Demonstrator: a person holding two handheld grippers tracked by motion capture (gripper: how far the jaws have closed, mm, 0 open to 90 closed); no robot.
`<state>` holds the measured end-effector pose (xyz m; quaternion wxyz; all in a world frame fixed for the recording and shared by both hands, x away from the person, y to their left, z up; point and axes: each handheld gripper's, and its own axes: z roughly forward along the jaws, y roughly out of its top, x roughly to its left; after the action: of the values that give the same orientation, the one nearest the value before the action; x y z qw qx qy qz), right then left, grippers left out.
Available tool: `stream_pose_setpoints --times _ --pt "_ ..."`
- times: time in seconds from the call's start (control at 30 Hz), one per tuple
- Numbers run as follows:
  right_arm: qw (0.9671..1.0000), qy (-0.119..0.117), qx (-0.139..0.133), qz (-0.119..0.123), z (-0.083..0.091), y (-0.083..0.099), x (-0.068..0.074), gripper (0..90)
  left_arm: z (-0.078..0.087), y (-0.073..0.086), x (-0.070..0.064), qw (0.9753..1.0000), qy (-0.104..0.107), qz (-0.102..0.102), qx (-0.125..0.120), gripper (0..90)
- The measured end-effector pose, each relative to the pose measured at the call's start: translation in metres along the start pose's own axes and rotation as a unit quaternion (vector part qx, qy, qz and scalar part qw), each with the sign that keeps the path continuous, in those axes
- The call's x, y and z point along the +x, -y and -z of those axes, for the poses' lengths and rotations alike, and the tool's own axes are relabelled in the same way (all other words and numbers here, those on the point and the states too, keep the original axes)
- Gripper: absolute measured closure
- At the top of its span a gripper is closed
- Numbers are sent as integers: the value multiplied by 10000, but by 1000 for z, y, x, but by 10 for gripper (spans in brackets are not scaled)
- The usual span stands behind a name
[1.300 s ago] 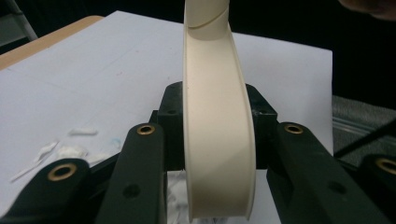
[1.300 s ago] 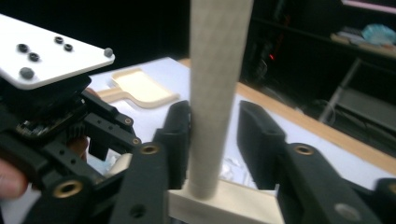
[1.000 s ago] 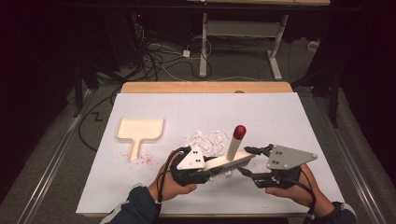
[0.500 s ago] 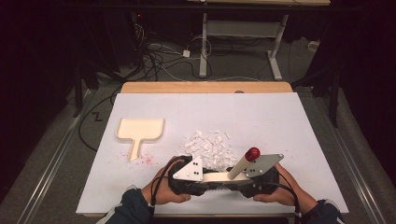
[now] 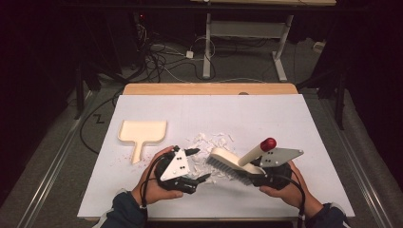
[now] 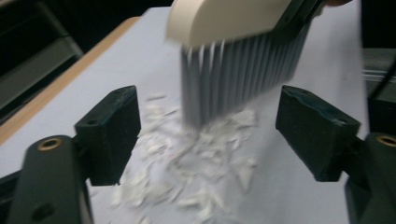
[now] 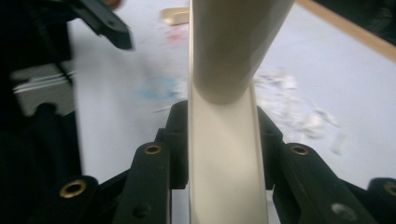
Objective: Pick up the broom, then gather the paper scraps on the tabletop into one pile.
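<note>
A cream brush (image 5: 227,160) with grey bristles and a red-tipped handle (image 5: 268,144) is held by my right gripper (image 5: 255,174), which is shut on its handle (image 7: 224,154) near the head. The bristles (image 6: 233,79) touch down at the near edge of a pile of white paper scraps (image 5: 213,141), (image 6: 187,158). My left gripper (image 5: 199,165) stands open just left of the brush head, its two jaws (image 6: 205,130) wide apart on either side of the scraps. A cream dustpan (image 5: 142,133) lies flat at the left.
White paper (image 5: 304,123) covers the table, with a wooden edge (image 5: 209,89) at the far side. Faint red specks (image 5: 124,159) lie beside the dustpan's handle. Cables and desk legs (image 5: 207,42) stand on the dark floor beyond.
The two grippers, close together near the front edge half a second ago, have drawn apart. The brush has moved up to the scraps, its handle leaning right.
</note>
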<state>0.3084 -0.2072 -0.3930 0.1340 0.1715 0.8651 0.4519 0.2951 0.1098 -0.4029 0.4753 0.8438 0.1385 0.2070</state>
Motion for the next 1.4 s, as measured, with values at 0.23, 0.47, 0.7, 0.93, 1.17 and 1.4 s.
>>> stream_pose_setpoints --times 0.23,0.47,0.7,0.93,1.17,1.4 --pt "9975 677 86 -204 14 1 -17 676 19 30 8 9969 -649 429 71 177" --pt "9942 1033 81 -273 23 1 -29 675 33 68 7 9914 -1189 489 235 177" --pt "9887 1400 202 -493 29 7 -44 675 44 94 3 9859 -1361 751 617 174" --pt "9784 1944 369 -598 29 16 -59 676 55 106 2 9811 -1526 926 750 173" --pt "9677 2349 583 -702 24 26 -81 676 56 109 3 9797 -1581 907 835 173" --pt "9573 2715 783 -611 13 29 -101 676 52 110 2 9793 -1523 912 971 173"
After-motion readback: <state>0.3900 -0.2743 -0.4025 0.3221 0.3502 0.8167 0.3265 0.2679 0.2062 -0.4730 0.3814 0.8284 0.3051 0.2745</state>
